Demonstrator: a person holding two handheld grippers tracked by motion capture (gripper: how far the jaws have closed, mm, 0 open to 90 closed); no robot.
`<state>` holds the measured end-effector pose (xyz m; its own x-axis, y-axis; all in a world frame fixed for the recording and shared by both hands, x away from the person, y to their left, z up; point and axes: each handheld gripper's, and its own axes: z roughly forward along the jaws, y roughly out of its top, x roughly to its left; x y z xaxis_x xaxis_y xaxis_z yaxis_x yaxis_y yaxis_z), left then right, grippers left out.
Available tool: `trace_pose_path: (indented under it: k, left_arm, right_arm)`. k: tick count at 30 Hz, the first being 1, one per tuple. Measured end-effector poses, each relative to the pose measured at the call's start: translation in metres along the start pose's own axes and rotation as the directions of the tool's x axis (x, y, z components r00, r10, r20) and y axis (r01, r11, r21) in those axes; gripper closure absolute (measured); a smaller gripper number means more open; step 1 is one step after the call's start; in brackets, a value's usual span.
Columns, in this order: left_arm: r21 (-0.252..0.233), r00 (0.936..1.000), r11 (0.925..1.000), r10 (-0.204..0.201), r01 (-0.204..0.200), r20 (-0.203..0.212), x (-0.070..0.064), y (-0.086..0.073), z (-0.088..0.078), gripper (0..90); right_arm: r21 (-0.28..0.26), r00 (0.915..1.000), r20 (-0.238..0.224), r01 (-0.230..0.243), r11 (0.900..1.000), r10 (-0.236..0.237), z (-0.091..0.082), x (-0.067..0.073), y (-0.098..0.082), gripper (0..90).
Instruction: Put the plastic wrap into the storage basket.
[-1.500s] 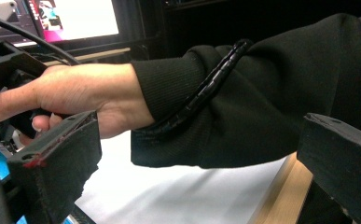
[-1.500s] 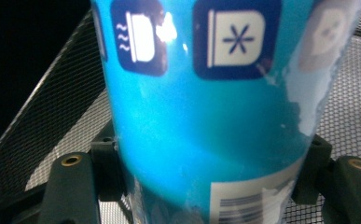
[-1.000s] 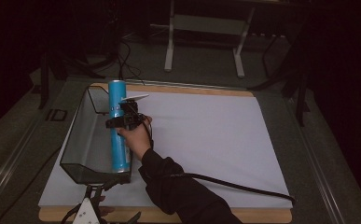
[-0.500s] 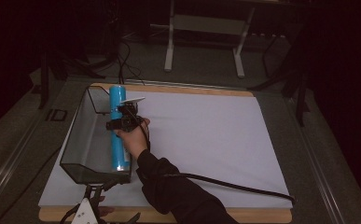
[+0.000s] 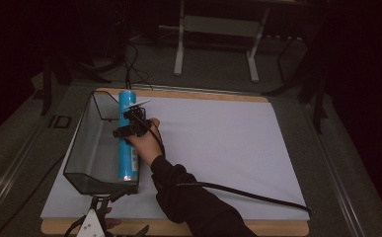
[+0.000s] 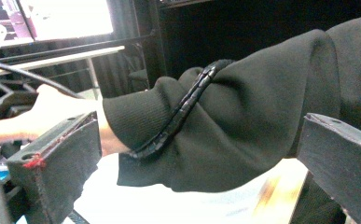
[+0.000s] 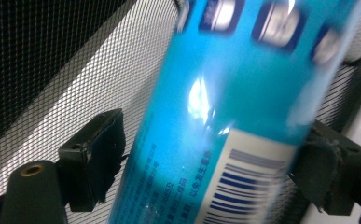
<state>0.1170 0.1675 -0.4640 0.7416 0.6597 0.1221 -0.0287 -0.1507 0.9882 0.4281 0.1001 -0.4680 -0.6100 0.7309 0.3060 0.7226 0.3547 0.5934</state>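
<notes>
Step in hand: judged as setting the blue tube (image 5: 128, 143) into the mesh basket (image 5: 87, 148), along the basket's right wall.
Tube position: lying lengthwise in the basket against that wall, one end at the basket's far corner, the other near its front wall.
Right hand-held gripper (image 5: 132, 124): over the upper half of the tube; in the right gripper view its jaws stand one on each side of the tube (image 7: 225, 116). The right jaw meets the label; a slim gap seems to show at the left jaw, so the hold looks loose or just released.
Method: the operator lets the tube settle on the basket floor before widening the jaws, then lifts straight up, clear of the mesh wall (image 7: 75, 84).
Right hand pose: hand (image 5: 146, 143) at the basket's right rim, forearm in a black sleeve (image 6: 225, 121) slanting across the white sheet (image 5: 218, 143) on the table.
Left hand-held gripper (image 5: 97, 222): just in front of the basket, jaws spread wide, holding nothing.
</notes>
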Motion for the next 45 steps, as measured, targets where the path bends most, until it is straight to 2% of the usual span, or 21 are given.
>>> trace_pose_path:
  k: [1, 3, 6, 12, 15, 21, 24, 25, 31, 32, 39, 42, 45]
  left_arm:
    - [0.0, 1.0, 1.0, -0.001, 0.001, 0.0, 0.0, 0.0, 0.0, 0.7]
    - [0.002, 1.0, 1.0, 0.001, -0.001, 0.0, 0.0, 0.0, 0.0, 0.7]
    - [0.005, 1.0, 1.0, 0.002, -0.002, 0.003, 0.0, 0.0, 0.001, 0.7]
    - [0.009, 1.0, 1.0, 0.003, -0.003, 0.003, -0.001, 0.0, 0.002, 0.7]
    - [0.011, 1.0, 0.9999, 0.001, -0.001, 0.001, -0.001, 0.0, 0.003, 0.7]
    - [0.012, 1.0, 0.9999, 0.0, 0.0, 0.0, -0.001, -0.001, 0.003, 0.7]
    - [0.014, 1.0, 0.9999, 0.0, 0.0, 0.0, -0.001, -0.001, 0.004, 0.7]
    - [0.013, 1.0, 0.9999, 0.001, -0.001, 0.0, -0.001, -0.001, 0.004, 0.7]
    - [0.018, 1.0, 0.9998, -0.001, 0.001, 0.0, -0.001, -0.001, 0.004, 0.7]
    - [0.019, 1.0, 0.9998, 0.001, -0.001, 0.0, -0.001, -0.001, 0.004, 0.7]
    - [0.021, 1.0, 0.9998, 0.004, -0.004, 0.001, -0.002, -0.001, 0.005, 0.7]
    - [0.024, 1.0, 0.9997, 0.007, -0.007, 0.0, -0.002, -0.001, 0.006, 0.7]
    - [0.026, 1.0, 0.9996, 0.007, -0.007, 0.001, -0.002, -0.001, 0.006, 0.7]
  right_arm:
    - [-0.001, 0.9999, 0.009, 0.009, 1.0, -0.009, -0.003, 0.0, 0.002, 13.6]
    - [0.008, 0.9997, -0.007, 0.025, 1.0, -0.025, -0.008, -0.003, 0.004, 13.4]
    - [-0.001, 0.9996, -0.001, 0.028, 1.0, -0.028, -0.018, -0.007, 0.005, 12.9]
    - [-0.013, 0.9972, 0.016, 0.073, 0.997, -0.073, -0.034, -0.011, 0.001, 12.3]
    - [-0.027, 0.9948, 0.038, 0.095, 0.995, -0.094, -0.042, -0.013, 0.001, 12.4]
    - [-0.062, 0.9902, 0.054, 0.132, 0.989, -0.128, -0.061, -0.02, -0.004, 12.3]
    - [-0.075, 0.9828, 0.069, 0.176, 0.982, -0.171, -0.073, -0.023, -0.009, 12.2]
    - [-0.075, 0.9828, 0.069, 0.176, 0.982, -0.171, -0.073, -0.023, -0.009, 12.2]
    - [-0.104, 0.97, 0.078, 0.238, 0.966, -0.23, -0.093, -0.029, -0.021, 12.1]
    - [-0.107, 0.9638, 0.09, 0.26, 0.96, -0.251, -0.1, -0.032, -0.026, 11.9]
    - [-0.134, 0.9592, 0.09, 0.278, 0.951, -0.268, -0.117, -0.045, -0.041, 11.9]
    - [-0.139, 0.9543, 0.089, 0.295, 0.945, -0.285, -0.127, -0.052, -0.051, 11.9]
    - [-0.147, 0.9542, 0.081, 0.297, 0.943, -0.288, -0.137, -0.058, -0.063, 11.8]
